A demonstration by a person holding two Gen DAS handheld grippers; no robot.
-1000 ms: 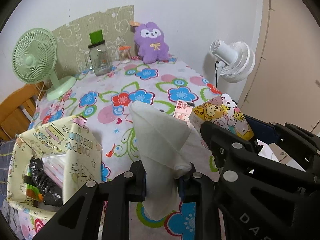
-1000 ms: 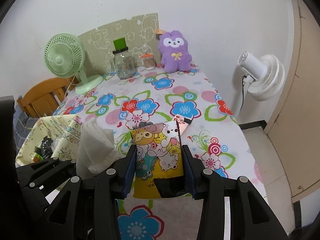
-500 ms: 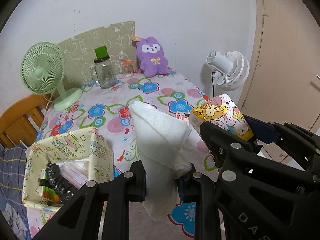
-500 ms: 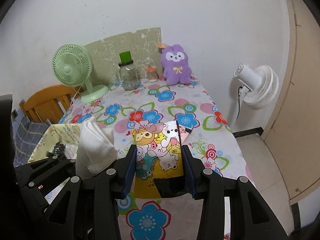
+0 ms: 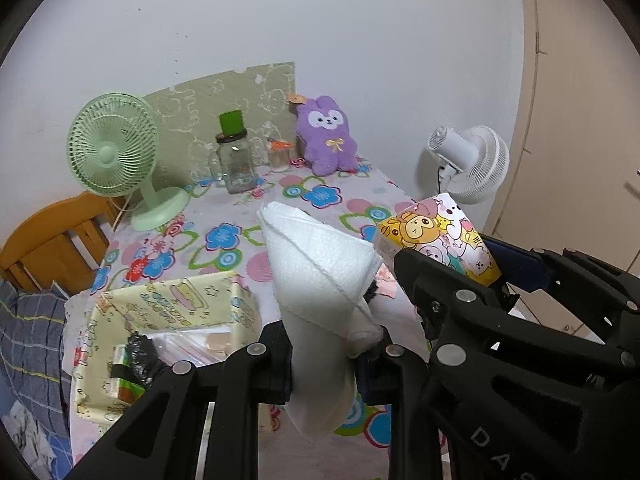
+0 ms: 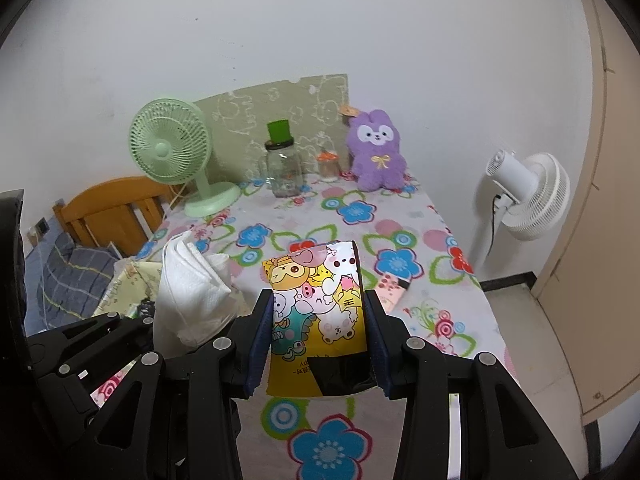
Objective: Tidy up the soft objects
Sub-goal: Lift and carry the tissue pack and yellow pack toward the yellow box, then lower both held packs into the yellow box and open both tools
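My left gripper [image 5: 326,354] is shut on a folded white tissue [image 5: 320,276] and holds it high above the flowered table; the tissue also shows in the right wrist view [image 6: 192,292]. My right gripper [image 6: 318,320] is shut on a yellow cartoon-print tissue pack [image 6: 316,308], held beside the left one; the pack also shows in the left wrist view [image 5: 438,236]. A pale yellow fabric storage box [image 5: 168,312] sits open at the table's near left, below the left gripper, with a black item and packets inside. A purple plush bunny [image 6: 376,158] sits at the far edge.
A green desk fan [image 6: 172,152], a glass jar with a green lid [image 6: 282,168] and a small jar [image 6: 328,164] stand at the back. A small pink card [image 6: 390,290] lies on the table [image 6: 400,224]. A white floor fan [image 6: 524,196] stands right. A wooden chair [image 6: 112,208] is left.
Both grippers have risen and drawn back from the table with their loads still held. The table and storage box look farther away and lower in view.
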